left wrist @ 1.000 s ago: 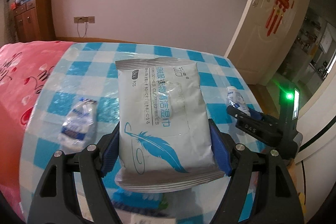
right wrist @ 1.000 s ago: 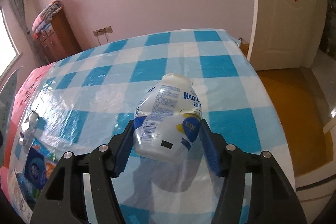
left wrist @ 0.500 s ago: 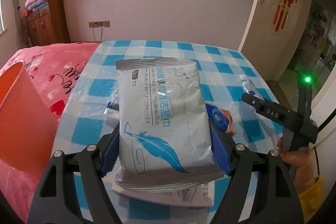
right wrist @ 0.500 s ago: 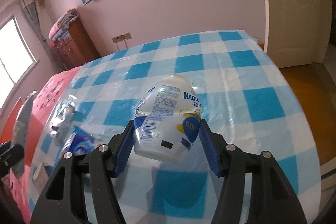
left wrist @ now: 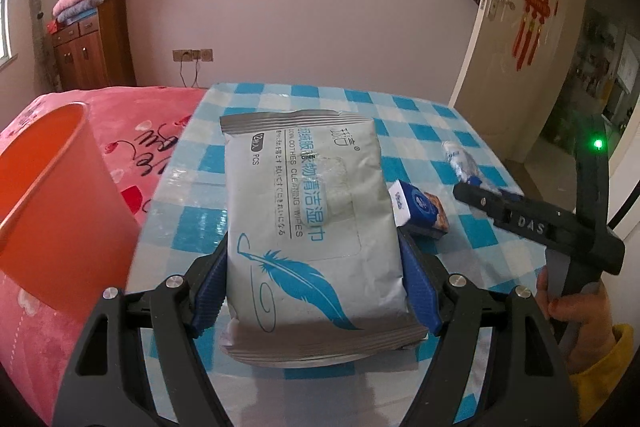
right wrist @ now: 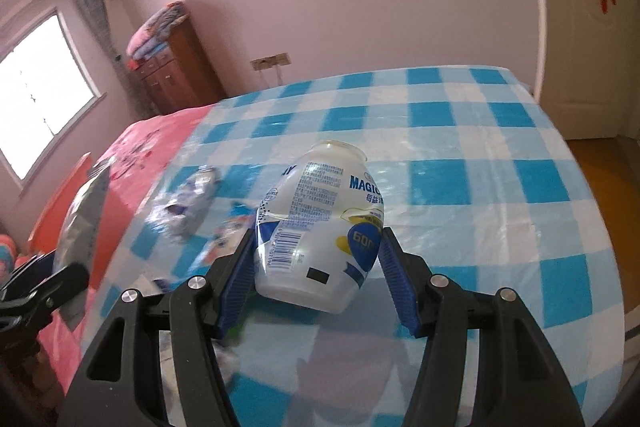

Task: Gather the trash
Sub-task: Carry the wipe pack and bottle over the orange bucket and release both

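Note:
My left gripper point(left wrist: 316, 279) is shut on a grey wet-wipes pack point(left wrist: 308, 211) with a blue feather print, held above the checked table. An orange bin point(left wrist: 52, 211) stands at the left beside the table. My right gripper point(right wrist: 316, 267) is shut on a white yogurt bottle point(right wrist: 320, 223) with blue print, lifted over the table. The right gripper also shows in the left wrist view point(left wrist: 472, 193), and the wipes pack shows edge-on in the right wrist view point(right wrist: 82, 215). A small blue box point(left wrist: 420, 207) and a crumpled wrapper point(right wrist: 190, 203) lie on the table.
The blue-and-white checked table point(right wrist: 460, 147) has a glossy cover. A pink bedspread point(left wrist: 132, 131) lies left of it. A wooden cabinet point(left wrist: 92, 51) and a wall TV are at the back. A door point(left wrist: 532, 27) stands open at the right.
Both grippers have risen and pulled back from the table with their loads. The left one swung left, bringing the orange bin into view and closer.

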Demonstrator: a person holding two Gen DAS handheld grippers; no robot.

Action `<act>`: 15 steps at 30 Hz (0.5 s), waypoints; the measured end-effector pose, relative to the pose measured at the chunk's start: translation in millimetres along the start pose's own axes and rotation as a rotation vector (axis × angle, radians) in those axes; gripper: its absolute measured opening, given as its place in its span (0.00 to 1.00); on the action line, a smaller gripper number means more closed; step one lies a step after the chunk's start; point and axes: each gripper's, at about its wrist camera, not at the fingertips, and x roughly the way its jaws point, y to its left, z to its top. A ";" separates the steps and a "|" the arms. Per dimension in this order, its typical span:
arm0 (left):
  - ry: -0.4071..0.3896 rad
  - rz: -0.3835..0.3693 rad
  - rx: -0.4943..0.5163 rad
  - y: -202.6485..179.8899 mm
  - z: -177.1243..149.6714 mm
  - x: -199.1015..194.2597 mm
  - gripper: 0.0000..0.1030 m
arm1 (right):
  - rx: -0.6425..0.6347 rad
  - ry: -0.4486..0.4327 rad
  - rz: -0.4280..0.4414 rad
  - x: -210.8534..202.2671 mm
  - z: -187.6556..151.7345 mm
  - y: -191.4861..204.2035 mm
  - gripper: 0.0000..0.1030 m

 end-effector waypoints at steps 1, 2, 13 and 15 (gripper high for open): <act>-0.011 0.002 -0.007 4.2 0.2 -5.0 0.74 | -0.001 0.004 0.014 -1.4 -0.2 4.3 0.59; -0.021 0.005 -0.013 8.2 0.4 -9.5 0.74 | -0.004 0.008 0.033 -4.1 -0.3 10.7 0.59; -0.162 0.135 -0.140 83.4 8.1 -71.6 0.74 | -0.142 0.019 0.199 -23.3 26.0 111.0 0.59; -0.183 0.181 -0.167 101.8 8.6 -82.3 0.74 | -0.181 0.018 0.234 -23.1 33.3 135.2 0.59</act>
